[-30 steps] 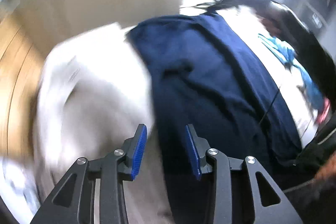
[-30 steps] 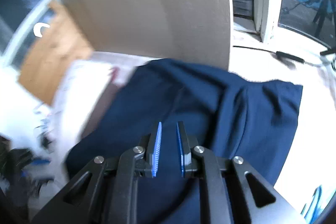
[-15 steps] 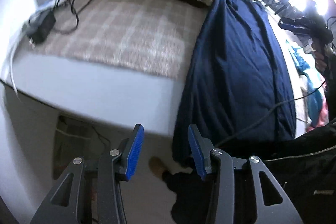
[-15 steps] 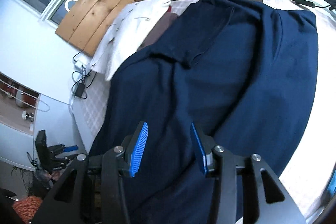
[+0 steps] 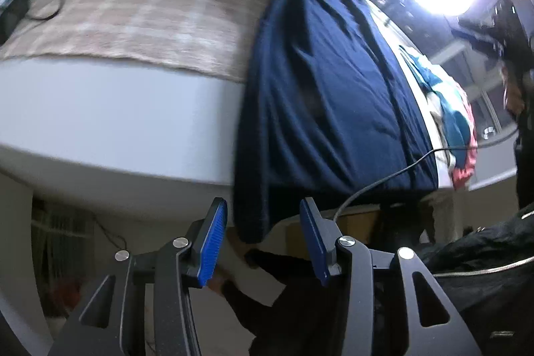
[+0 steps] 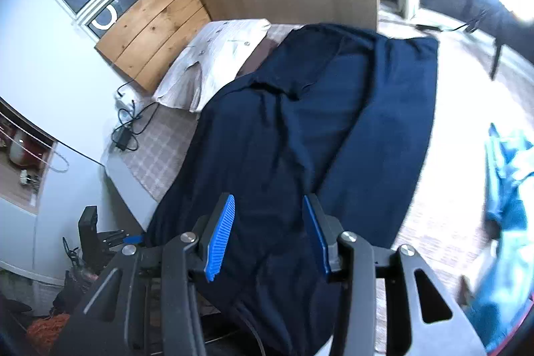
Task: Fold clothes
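Navy garment (image 6: pixel 300 135) lies spread lengthwise on bed (image 5: pixel 110 109), one end hanging over mattress edge. Left gripper (image 5: pixel 263 239) low at bed's foot, aimed at hanging hem, jaws apart, empty. Right gripper (image 6: pixel 267 236) above garment, angled down, jaws apart, empty.

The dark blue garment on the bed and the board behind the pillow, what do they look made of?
The navy garment looks like soft matte knit fabric, perhaps cotton: it drapes and creases loosely over the bed's edge. The headboard looks like bare or lightly finished wooden planks, with visible grain, knots and seams.
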`<move>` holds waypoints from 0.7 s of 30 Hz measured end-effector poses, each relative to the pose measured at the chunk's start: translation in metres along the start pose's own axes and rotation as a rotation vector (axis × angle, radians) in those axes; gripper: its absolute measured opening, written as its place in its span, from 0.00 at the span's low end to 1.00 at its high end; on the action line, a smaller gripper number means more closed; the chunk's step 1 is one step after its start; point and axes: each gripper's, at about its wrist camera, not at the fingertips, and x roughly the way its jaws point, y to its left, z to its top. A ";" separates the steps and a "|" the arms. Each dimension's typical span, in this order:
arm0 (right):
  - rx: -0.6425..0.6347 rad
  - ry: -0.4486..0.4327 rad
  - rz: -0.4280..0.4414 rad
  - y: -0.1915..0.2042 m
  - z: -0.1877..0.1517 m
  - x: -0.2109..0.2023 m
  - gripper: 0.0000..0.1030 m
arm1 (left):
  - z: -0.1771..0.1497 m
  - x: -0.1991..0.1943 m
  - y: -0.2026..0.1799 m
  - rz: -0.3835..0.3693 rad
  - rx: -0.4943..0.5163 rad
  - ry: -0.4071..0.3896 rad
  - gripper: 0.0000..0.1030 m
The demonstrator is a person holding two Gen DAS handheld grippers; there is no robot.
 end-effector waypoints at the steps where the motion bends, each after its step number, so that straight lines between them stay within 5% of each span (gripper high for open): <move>1: 0.005 0.000 -0.009 0.001 0.000 -0.002 0.41 | -0.002 0.005 -0.002 0.002 0.018 0.008 0.38; 2: 0.012 0.000 -0.011 0.001 0.002 -0.002 0.41 | -0.004 0.010 -0.004 -0.002 0.029 0.017 0.35; 4: 0.014 0.014 0.010 0.004 0.009 0.007 0.41 | -0.001 0.019 -0.007 0.001 0.044 0.016 0.05; 9: -0.004 0.036 0.061 0.012 0.051 0.059 0.42 | -0.008 -0.016 -0.004 -0.007 -0.013 -0.060 0.04; 15: -0.244 0.042 -0.119 0.035 0.131 0.172 0.42 | -0.008 -0.036 -0.010 0.035 -0.027 -0.078 0.04; 21: -0.479 0.074 -0.184 0.058 0.151 0.240 0.42 | 0.000 -0.028 -0.010 0.048 -0.074 -0.067 0.04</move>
